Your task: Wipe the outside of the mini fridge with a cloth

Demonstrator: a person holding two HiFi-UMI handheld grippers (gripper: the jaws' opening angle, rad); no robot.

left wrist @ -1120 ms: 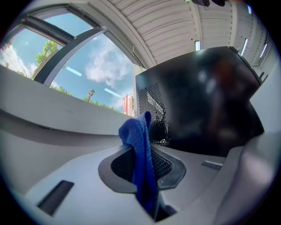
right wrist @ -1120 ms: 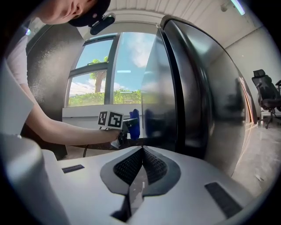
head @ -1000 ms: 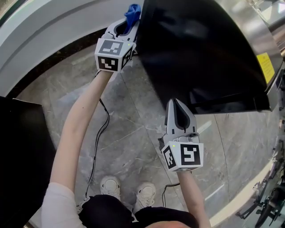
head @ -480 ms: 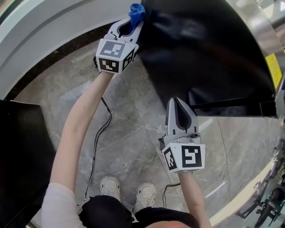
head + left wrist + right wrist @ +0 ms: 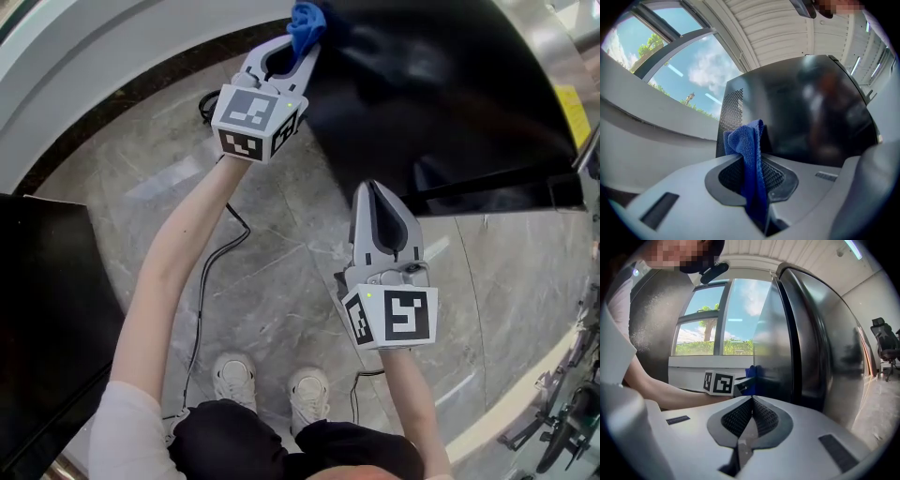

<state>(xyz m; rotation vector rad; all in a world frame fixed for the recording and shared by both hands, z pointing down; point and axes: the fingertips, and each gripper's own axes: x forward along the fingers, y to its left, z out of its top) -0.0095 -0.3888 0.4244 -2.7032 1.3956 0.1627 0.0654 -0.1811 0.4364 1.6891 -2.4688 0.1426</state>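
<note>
surface: grey marble floor (image 5: 281, 281) | on it: black mini fridge (image 5: 441, 94), black cable (image 5: 199, 300), person's white shoes (image 5: 234, 380)

A black cable (image 5: 199, 309) trails over the grey marble floor (image 5: 281, 272) near two white shoes (image 5: 234, 380). A dark panel (image 5: 47, 309) stands at the left (what it is, unclear). A window (image 5: 717, 319) shows trees and sky, with an office chair (image 5: 886, 341) far right.

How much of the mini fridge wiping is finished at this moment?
Done: the blue cloth is clamped in the left hand-held gripper. In hand: it meets the dark side of the mini fridge near a corner. Left: apparently most surfaces; the right hand-held gripper is shut, empty.
</note>
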